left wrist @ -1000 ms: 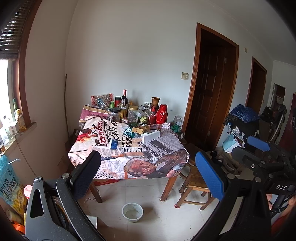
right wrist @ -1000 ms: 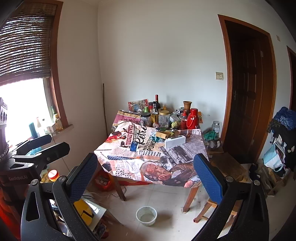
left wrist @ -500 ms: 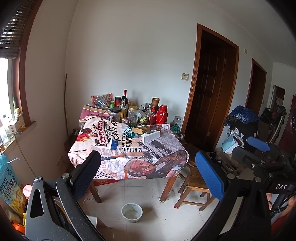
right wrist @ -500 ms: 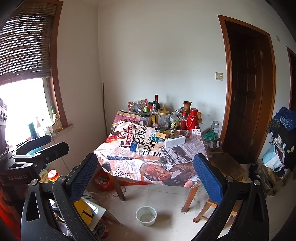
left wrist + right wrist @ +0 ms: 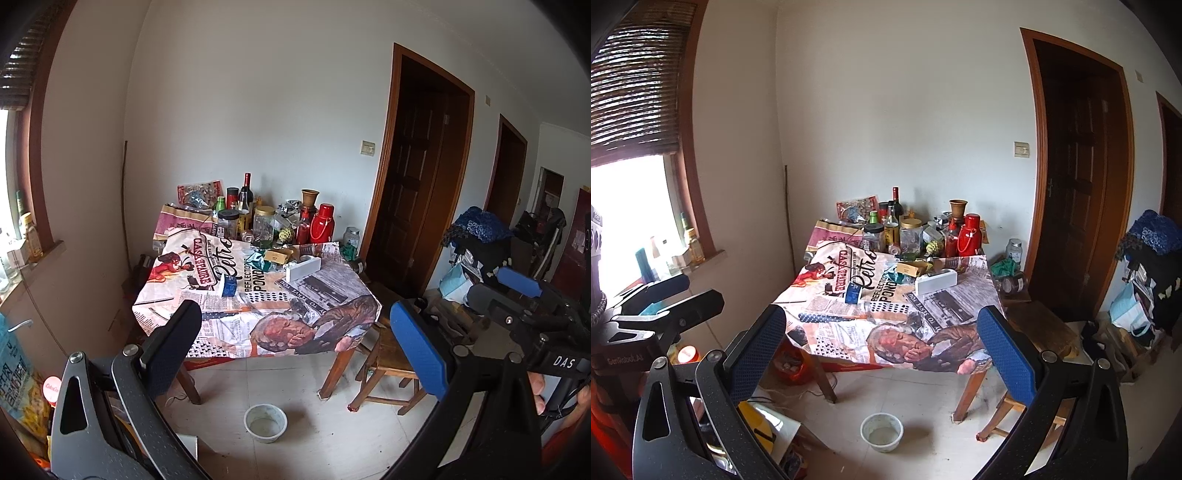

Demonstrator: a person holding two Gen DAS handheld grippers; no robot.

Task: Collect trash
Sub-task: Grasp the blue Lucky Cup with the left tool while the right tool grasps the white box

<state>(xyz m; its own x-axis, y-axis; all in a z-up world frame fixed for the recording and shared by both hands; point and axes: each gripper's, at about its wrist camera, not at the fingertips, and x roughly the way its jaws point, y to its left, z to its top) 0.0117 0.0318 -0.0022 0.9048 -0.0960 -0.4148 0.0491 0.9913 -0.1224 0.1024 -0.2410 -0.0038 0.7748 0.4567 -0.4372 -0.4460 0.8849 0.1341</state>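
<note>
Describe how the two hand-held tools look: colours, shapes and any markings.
Both have dark grey speckled frames with silver rivets and triangular cut-outs. The left tool and the right tool each carry two flat, oblong, textured blue pads. Seen from the other camera, the left tool's body reads "GenRobot.AI" and the right one's "DAS". A bare hand grips the right tool. No cables or sleeves are visible.

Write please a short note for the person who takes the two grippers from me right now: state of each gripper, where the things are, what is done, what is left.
Left gripper: open, empty, held back from the table.
Right gripper: open, empty, also back from it.
Possible trash on the table: blue packet, green wrapper, yellow box, white box. Bottles and jars stand at the far end.
White bowl sits on the floor in front.
Done: nothing is picked up.
Left: approach the table, collect the trash. No bin is visible.
</note>
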